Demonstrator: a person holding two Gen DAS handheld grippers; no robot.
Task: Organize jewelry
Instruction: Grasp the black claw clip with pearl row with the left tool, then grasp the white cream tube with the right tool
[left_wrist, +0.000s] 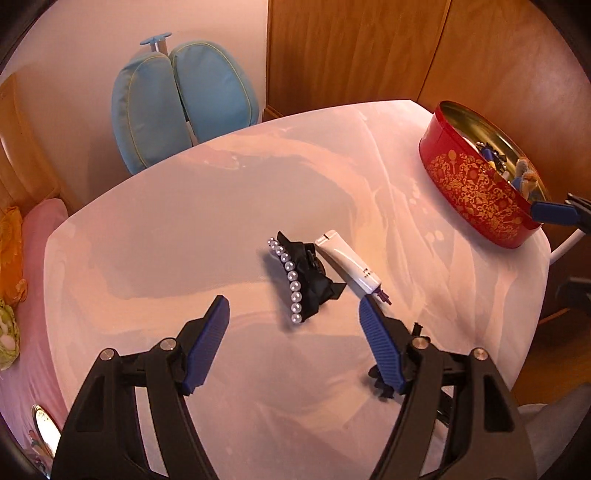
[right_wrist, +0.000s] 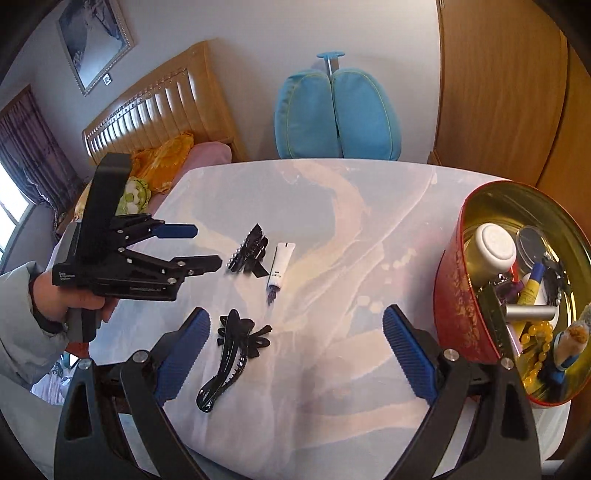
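Now my bench (right_wrist: 332, 206) carries a red tin (right_wrist: 458, 295) at its right edge, trinkets piled inside. My left tool (left_wrist: 293, 301) hangs wide open and empty above the pearl hair clip (left_wrist: 291, 280); a white tube (left_wrist: 347, 264) lies just right of that clip. My right tool (right_wrist: 295, 321) is spread wide too, holding nothing, with a black claw clip (right_wrist: 229, 358) near its left finger, well left of the tin.
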